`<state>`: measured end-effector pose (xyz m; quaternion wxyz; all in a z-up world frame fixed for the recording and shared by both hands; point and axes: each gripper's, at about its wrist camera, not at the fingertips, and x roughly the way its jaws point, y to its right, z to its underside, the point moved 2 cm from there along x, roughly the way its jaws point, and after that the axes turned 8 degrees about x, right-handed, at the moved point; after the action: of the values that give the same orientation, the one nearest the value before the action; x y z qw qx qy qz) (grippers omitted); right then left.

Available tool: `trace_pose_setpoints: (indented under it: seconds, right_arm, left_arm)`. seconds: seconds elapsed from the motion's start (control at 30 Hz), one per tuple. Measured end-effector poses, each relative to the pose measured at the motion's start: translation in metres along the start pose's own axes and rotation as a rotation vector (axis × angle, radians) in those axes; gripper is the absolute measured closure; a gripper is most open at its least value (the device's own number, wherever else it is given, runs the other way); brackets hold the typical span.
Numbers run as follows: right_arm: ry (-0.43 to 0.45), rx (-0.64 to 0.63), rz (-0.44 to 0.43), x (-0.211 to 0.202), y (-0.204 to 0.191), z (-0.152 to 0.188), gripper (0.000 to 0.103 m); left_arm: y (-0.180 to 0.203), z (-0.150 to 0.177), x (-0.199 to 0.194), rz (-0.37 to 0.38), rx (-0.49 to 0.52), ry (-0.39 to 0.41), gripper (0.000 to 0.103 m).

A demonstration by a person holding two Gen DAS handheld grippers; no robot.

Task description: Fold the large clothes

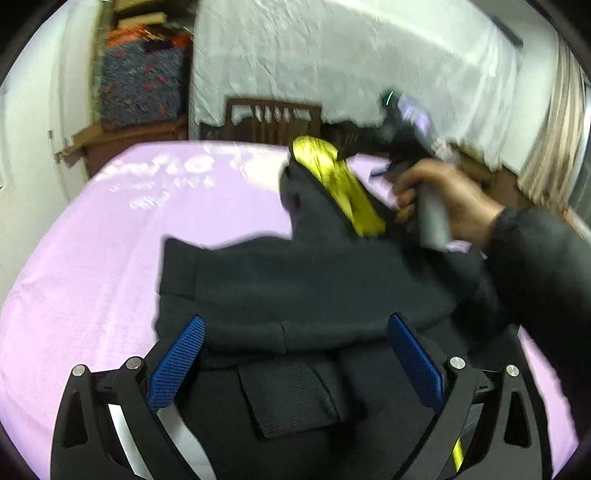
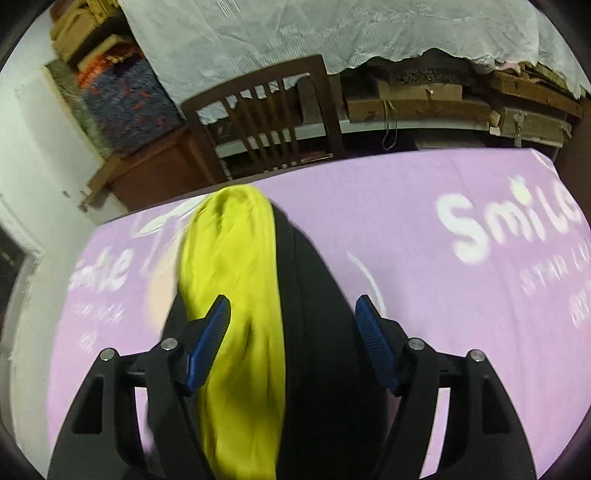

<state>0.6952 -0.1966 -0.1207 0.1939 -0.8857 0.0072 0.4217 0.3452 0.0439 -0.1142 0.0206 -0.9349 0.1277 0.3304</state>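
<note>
A large black garment with a yellow-green lining lies bunched on the lilac sheet. My left gripper is open, its blue pads wide apart over the garment's near ribbed hem. The right gripper shows in the left wrist view, held in a hand above the garment's far end. In the right wrist view my right gripper is open, blue pads apart, with the yellow lining and black cloth lying between and under the fingers.
The lilac sheet carries white lettering. A wooden chair stands behind the table. A white cloth covers stacked boxes. Folded blankets sit on a cabinet at the back left.
</note>
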Motion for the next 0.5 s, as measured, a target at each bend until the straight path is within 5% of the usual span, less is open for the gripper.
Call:
trace_pose_setpoints:
  seconds: [0.07,0.1,0.2,0.27,0.5]
  right_arm:
    - [-0.011,-0.004,0.030,0.021,-0.003,-0.005,0.035]
    - [-0.021,-0.006,0.044,0.031,-0.004,-0.005,0.035]
    - [-0.014,-0.016,0.028,0.036,-0.007,-0.004,0.075]
    - [0.014,-0.025,0.008,0.022,-0.009,-0.007,0.089]
    - [0.142,-0.105,-0.107,-0.080,-0.023,0.002,0.090]
  left_arm:
    - [-0.005,-0.002,-0.003,-0.027,-0.026,0.028,0.003]
    - [-0.007,-0.001,0.010,-0.045,-0.033,-0.026,0.003]
    - [-0.011,0.004,0.042,-0.066,-0.045,-0.186,0.004]
    - [-0.015,0.003,0.043,-0.060,-0.067,-0.181,0.004]
    - [-0.012,0.001,0.044,-0.087,-0.038,-0.184,0.004]
